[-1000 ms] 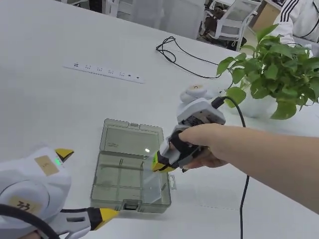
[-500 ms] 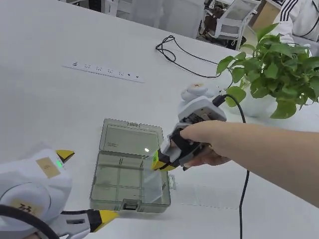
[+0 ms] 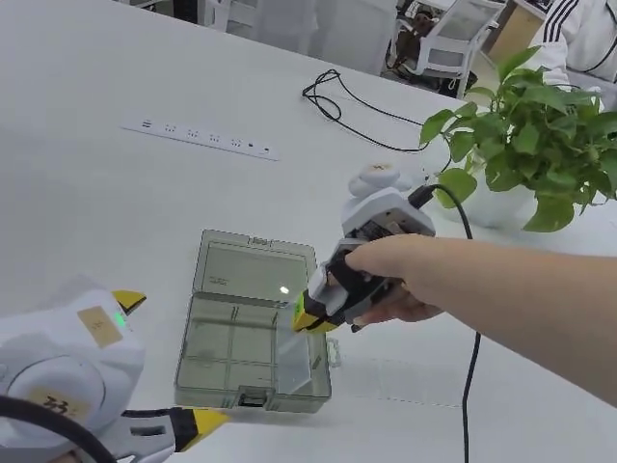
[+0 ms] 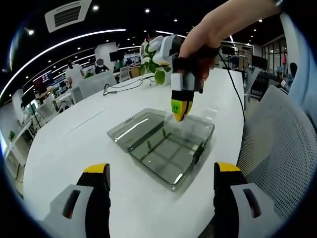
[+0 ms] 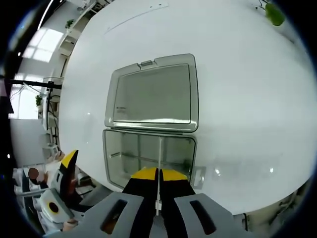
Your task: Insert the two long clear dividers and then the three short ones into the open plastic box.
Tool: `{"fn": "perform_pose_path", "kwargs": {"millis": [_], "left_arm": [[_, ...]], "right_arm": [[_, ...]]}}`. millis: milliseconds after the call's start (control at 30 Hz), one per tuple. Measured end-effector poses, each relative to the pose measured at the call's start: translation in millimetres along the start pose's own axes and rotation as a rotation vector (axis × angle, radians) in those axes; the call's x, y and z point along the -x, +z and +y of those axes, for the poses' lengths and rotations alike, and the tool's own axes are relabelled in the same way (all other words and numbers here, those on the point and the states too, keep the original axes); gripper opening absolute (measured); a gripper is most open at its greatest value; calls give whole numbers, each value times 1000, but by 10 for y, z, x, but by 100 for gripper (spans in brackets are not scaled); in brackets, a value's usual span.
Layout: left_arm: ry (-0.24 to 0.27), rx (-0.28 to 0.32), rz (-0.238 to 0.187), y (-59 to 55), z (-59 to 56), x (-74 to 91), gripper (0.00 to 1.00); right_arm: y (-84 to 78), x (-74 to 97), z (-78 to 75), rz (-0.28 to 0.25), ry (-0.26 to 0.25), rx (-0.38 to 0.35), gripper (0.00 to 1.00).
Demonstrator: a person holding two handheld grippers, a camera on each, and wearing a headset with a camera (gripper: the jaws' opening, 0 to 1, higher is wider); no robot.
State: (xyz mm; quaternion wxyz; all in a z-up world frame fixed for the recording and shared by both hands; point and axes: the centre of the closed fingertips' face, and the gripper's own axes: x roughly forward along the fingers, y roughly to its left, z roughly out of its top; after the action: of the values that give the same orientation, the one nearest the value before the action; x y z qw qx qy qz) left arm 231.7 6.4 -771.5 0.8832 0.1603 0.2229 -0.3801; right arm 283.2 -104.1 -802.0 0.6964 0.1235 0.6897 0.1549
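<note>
The open smoky-clear plastic box (image 3: pixel 207 381) lies on the white table with its lid (image 3: pixel 253 270) folded flat behind it. Thin clear partitions stand inside the box (image 4: pixel 148 146). My right gripper (image 3: pixel 307 318), held in a hand, hovers over the box's right part, shut on a clear divider (image 3: pixel 297 352) that hangs down into the box. In the right gripper view the divider (image 5: pixel 159 153) is a thin edge-on line running from the right gripper (image 5: pixel 158 173) down into the box (image 5: pixel 119 148). My left gripper (image 3: pixel 164 362) stands open at the box's near-left side and holds nothing.
A white power strip (image 3: pixel 202 140) and a looped black cable (image 3: pixel 337 101) lie farther back. A potted green plant (image 3: pixel 525 125) and a small white round object (image 3: pixel 376 177) stand to the right. The right gripper's black cord (image 3: pixel 472 367) hangs beside the box.
The right gripper with the divider has stayed almost in place over the box. The left gripper has sunk slightly in the head view.
</note>
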Motion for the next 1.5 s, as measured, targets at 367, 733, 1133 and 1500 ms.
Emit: {"fn": "perform_pose_path", "kwargs": {"millis": [367,733,1133,1500], "left_arm": [[-3,-4,1,-5,-13,0,87],[0,-10,5,-5,-11,0,87],[-5,-14,12,-17,-9,-15,87],[-8,-22,15,-27,-19,-20,86]], "right_arm": [[-8,2,-1,2,-7,2,2],[-13,1,13,7,-7,0,2],[-13,-9,11,11,-17,5,2],[3,-36,46,19,-53,42,2]]}}
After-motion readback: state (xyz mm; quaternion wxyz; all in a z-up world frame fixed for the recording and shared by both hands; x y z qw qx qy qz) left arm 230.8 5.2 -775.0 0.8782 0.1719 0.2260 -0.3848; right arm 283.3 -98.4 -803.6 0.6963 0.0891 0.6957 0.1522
